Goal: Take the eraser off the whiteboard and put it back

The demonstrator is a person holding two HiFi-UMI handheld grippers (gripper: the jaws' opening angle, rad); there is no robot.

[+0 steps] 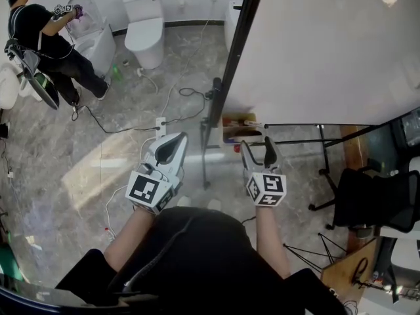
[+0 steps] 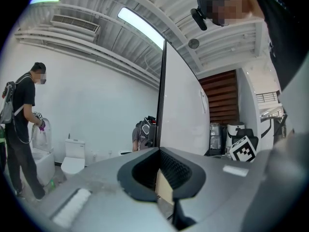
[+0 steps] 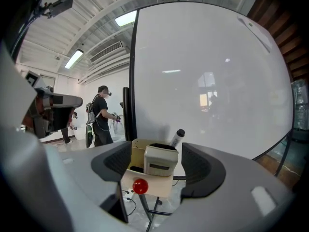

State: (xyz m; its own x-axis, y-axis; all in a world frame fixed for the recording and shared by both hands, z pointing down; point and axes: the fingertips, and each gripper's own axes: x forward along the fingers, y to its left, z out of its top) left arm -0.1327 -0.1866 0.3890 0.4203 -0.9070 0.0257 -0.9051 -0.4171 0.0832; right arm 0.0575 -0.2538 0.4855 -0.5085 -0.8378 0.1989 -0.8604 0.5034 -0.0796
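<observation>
Right gripper view is filled by the whiteboard [image 3: 207, 81], and everything that matters sits at the whiteboard's lower edge, close to its dark left post. The right gripper [image 1: 257, 144] points at that lower left corner with its jaws spread wide and nothing pressed between them. The left gripper [image 1: 174, 146] hangs out past the whiteboard's left post with its jaws closed on nothing, so the right hand is plainly the nearer one. A beige box [image 3: 145, 180] hangs at the whiteboard's bottom edge, and the eraser [image 3: 161, 161] stands upright in it, straight ahead of the right gripper and centred in the gap between its jaws, with clear space on both sides. Its broad face looks back at the gripper, its width running along the whiteboard, so the jaws line up across its narrow ends. A marker [image 3: 176, 137] leans behind it toward the whiteboard, and a red knob [image 3: 140, 186] sits on the box front.
</observation>
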